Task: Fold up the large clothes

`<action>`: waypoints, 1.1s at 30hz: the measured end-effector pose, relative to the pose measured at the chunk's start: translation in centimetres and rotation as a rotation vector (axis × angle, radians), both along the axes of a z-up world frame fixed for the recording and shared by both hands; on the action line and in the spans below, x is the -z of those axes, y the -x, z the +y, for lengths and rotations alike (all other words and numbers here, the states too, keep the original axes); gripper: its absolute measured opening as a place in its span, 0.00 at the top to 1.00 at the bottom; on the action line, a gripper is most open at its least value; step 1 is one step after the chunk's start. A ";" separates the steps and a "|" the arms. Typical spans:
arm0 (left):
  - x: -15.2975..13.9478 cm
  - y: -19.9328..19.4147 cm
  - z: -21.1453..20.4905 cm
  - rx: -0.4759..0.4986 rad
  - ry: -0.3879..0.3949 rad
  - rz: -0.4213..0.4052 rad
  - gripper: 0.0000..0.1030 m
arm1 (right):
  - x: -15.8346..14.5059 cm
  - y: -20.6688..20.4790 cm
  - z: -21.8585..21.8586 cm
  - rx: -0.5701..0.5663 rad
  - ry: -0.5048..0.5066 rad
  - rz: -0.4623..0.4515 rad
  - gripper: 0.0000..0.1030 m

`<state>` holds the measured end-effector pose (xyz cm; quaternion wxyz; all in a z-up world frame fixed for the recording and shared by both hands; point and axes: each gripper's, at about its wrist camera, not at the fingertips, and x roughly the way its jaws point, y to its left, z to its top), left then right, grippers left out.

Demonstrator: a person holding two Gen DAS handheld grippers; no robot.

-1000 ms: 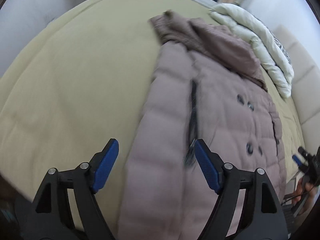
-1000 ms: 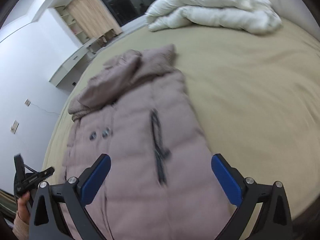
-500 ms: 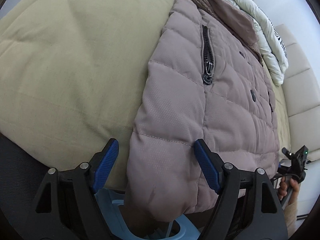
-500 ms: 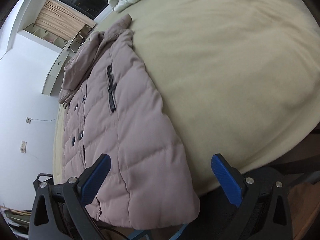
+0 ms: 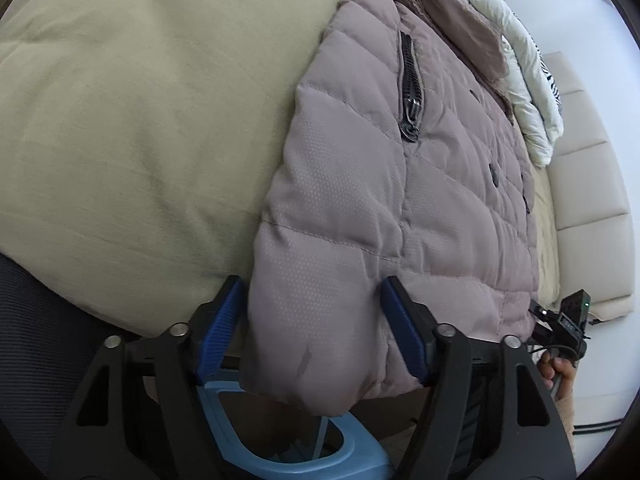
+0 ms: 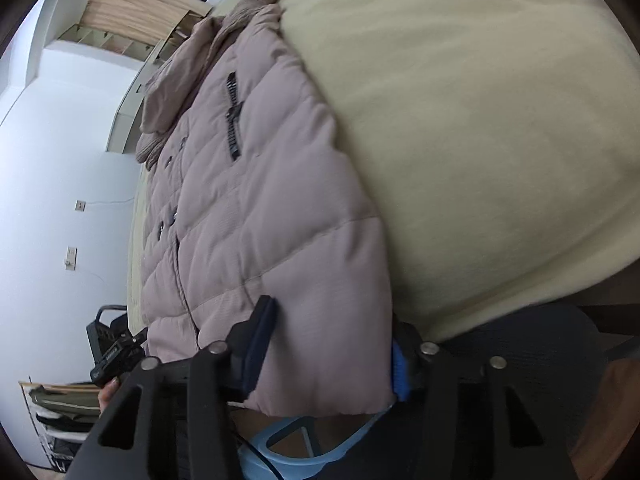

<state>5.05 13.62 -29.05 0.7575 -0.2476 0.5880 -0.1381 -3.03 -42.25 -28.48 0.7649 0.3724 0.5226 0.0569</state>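
Observation:
A mauve quilted puffer coat (image 5: 384, 184) lies lengthwise on a beige bed (image 5: 140, 100), its hem hanging over the near edge. It also shows in the right wrist view (image 6: 256, 216). My left gripper (image 5: 312, 332) is open, its blue pads straddling one hem corner without pinching it. My right gripper (image 6: 332, 348) is open around the other hem corner, the pads (image 6: 260, 336) close against the fabric on both sides. The coat has a dark pocket zipper (image 5: 410, 88), buttons and a brown collar at the far end.
A white duvet (image 5: 524, 80) lies at the head of the bed by a cream padded headboard (image 5: 588, 184). A blue plastic stool (image 5: 280, 440) stands under the hem. A dark mesh chair (image 6: 540, 360) is beside the bed edge. Shelves (image 6: 132, 40) line the far wall.
Both grippers have dropped from above the coat to its hem at the bed's edge. They now straddle the two hem corners, and the right jaws have narrowed.

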 end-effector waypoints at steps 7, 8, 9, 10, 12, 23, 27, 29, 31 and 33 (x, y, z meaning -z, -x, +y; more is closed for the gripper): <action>-0.4 -0.1 -1.7 0.040 0.023 0.010 0.91 | -0.7 -0.1 0.5 0.017 -0.016 -0.028 0.86; -1.0 0.1 -2.2 0.049 -0.001 -0.005 0.93 | -1.2 -0.2 0.7 0.016 -0.004 -0.034 0.88; -1.6 0.2 -2.4 0.055 -0.017 -0.016 0.94 | -1.9 -0.2 1.1 0.009 0.014 -0.041 0.89; -2.0 0.2 -2.4 0.059 -0.026 -0.027 0.95 | -2.6 -0.5 1.7 0.004 0.036 -0.048 0.90; -2.9 0.7 -2.1 0.057 -0.022 -0.047 0.95 | -3.7 -0.3 2.1 -0.004 0.056 -0.068 0.90; -6.6 5.1 0.9 -0.007 0.136 -0.037 0.96 | -5.8 4.1 2.3 0.036 0.005 -0.093 0.91; -11.7 1.7 2.7 -0.068 0.255 -0.136 0.96 | -9.5 1.6 1.6 0.052 -0.031 -0.197 0.91; -14.4 -1.3 3.1 -0.109 0.341 -0.187 0.96 | -12.4 -1.1 1.1 0.053 -0.045 -0.271 0.91; -16.9 -5.0 3.5 -0.139 0.402 -0.234 0.96 | -14.7 -3.9 0.3 0.066 -0.069 -0.337 0.91; -19.5 -9.9 3.8 -0.165 0.422 -0.293 0.96 | -17.0 -8.1 -0.9 0.101 -0.102 -0.390 0.91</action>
